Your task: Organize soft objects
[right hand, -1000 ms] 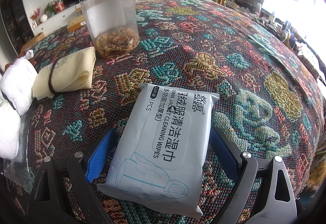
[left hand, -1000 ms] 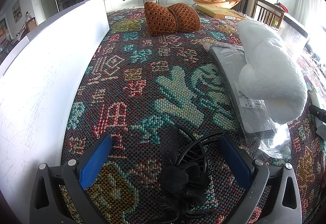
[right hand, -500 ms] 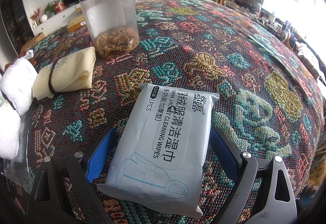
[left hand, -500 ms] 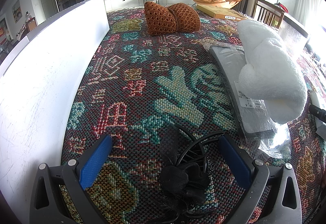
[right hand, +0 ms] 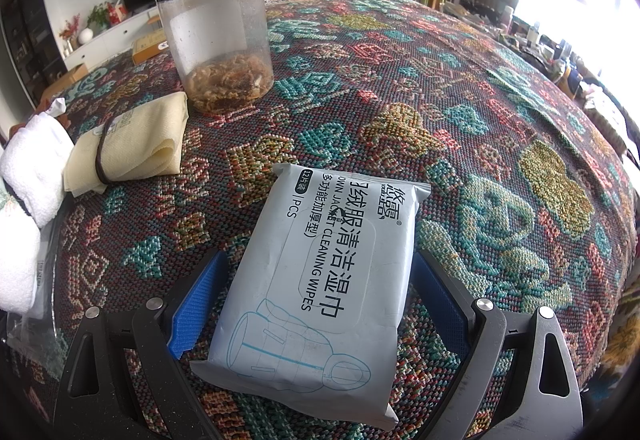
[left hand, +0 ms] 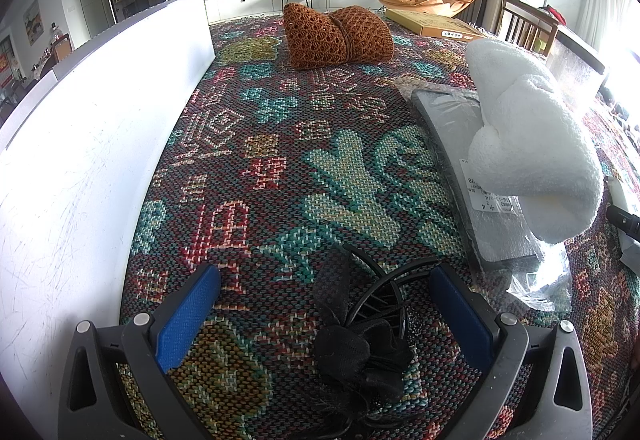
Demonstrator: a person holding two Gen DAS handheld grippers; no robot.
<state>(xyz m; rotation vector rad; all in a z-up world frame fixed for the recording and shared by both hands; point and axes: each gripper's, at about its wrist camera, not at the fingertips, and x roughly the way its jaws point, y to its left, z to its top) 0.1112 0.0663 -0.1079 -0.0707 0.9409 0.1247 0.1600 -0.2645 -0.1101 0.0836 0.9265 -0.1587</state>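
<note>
My left gripper (left hand: 324,304) is open, low over the patterned cloth, with a black fabric hair clip (left hand: 360,328) lying between its jaws. A rolled brown knit cloth (left hand: 336,35) lies far ahead. A rolled white towel (left hand: 532,135) lies at the right on a grey plastic-wrapped packet (left hand: 460,143). My right gripper (right hand: 316,292) is open around a pale blue pack of cleaning wipes (right hand: 324,264); its blue pads stand beside the pack's edges. A banded cream cloth (right hand: 128,143) and the white towel (right hand: 32,163) lie to the left.
A white board (left hand: 80,143) stands along the left edge in the left wrist view. A clear jar with a black lid (right hand: 220,35) stands behind the wipes. A flat cardboard box (left hand: 436,25) lies at the far right. The patterned cloth (right hand: 480,111) covers the whole surface.
</note>
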